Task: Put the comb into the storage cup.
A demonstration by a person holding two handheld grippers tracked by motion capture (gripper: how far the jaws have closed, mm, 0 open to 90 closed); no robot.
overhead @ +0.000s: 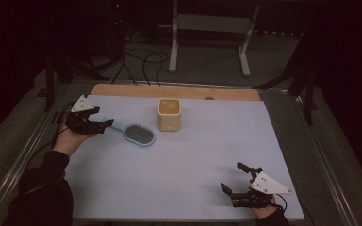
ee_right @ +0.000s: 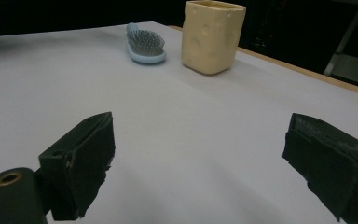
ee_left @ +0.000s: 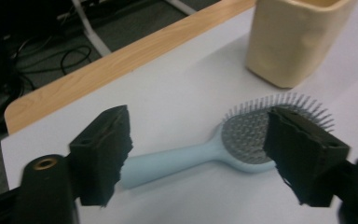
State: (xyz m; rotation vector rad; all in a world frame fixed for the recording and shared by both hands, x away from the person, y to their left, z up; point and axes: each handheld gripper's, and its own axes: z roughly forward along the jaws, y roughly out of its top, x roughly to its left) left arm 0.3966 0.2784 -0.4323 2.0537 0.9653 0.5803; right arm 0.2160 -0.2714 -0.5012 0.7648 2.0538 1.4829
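While palm-up, left gripper point(overhead: 104, 123) straddles hairbrush point(overhead: 133, 133) handle.

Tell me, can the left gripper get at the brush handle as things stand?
Probably yes. The left gripper is open right at the end of the brush handle, with nothing between them; the cup stands clear beyond the bristle head.

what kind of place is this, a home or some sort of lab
Most likely a lab or recording setup, not a home: a table under a plain pale sheet, loose cables on the floor behind it, a metal stand, and dark surroundings.
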